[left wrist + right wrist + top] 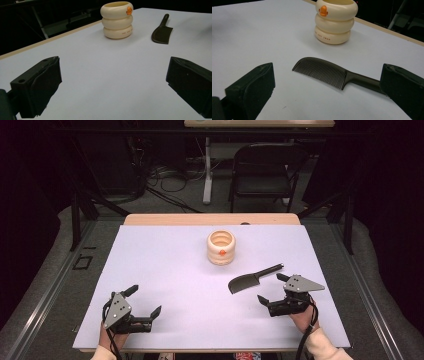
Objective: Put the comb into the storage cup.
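A cream ringed cup (221, 247) with an orange duck bill stands upright on the white table (165, 270) toward the back middle. A dark comb (254, 278) lies flat to its front right, handle pointing back right. My right gripper (272, 288) rests open just in front of the comb, which lies between and beyond its jaws (322, 71); the cup (336, 21) stands farther off. My left gripper (145, 301) sits open at the front left with nothing between its jaws. From there the cup (117, 19) and comb (162, 31) lie far ahead.
A wooden strip (210, 219) edges the table's far side. A black folding chair (262, 170) and a white post (207, 170) with cables on the floor stand behind the table. Grey floor flanks both sides.
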Demonstrator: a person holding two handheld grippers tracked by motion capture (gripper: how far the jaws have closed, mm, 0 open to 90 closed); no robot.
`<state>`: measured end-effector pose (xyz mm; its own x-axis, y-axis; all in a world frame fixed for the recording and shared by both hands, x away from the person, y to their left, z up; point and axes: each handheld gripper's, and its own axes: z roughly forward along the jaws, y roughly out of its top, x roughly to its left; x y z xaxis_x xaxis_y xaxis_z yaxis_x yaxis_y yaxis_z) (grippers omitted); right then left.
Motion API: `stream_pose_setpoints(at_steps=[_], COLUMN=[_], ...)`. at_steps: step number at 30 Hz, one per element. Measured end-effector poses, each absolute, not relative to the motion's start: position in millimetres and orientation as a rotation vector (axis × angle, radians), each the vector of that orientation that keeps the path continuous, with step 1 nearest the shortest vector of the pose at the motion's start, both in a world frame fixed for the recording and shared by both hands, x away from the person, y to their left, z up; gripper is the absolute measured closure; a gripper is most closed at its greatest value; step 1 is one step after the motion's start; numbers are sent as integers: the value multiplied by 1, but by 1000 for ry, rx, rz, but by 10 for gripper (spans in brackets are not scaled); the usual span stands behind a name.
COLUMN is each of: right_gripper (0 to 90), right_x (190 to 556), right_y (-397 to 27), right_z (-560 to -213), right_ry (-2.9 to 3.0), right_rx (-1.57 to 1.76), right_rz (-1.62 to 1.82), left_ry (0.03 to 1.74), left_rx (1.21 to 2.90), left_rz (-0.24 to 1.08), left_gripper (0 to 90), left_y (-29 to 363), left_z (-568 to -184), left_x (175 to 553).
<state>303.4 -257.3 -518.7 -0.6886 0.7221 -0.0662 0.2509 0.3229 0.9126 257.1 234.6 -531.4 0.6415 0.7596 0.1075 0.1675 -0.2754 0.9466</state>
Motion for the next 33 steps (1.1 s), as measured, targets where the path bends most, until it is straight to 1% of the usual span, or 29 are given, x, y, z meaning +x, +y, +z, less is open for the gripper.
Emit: stream_pose_setpoints(at_steps=[33], right_gripper=[0], right_x=[342], right_y=[-260], right_z=[-517], right_ry=[2119], right_rx=[900], right_rz=[1286], left_ry=[749], left_rx=[1796], left_rz=[686], left_gripper=[2], left_y=[234], left_z=[-532], left_x=[259])
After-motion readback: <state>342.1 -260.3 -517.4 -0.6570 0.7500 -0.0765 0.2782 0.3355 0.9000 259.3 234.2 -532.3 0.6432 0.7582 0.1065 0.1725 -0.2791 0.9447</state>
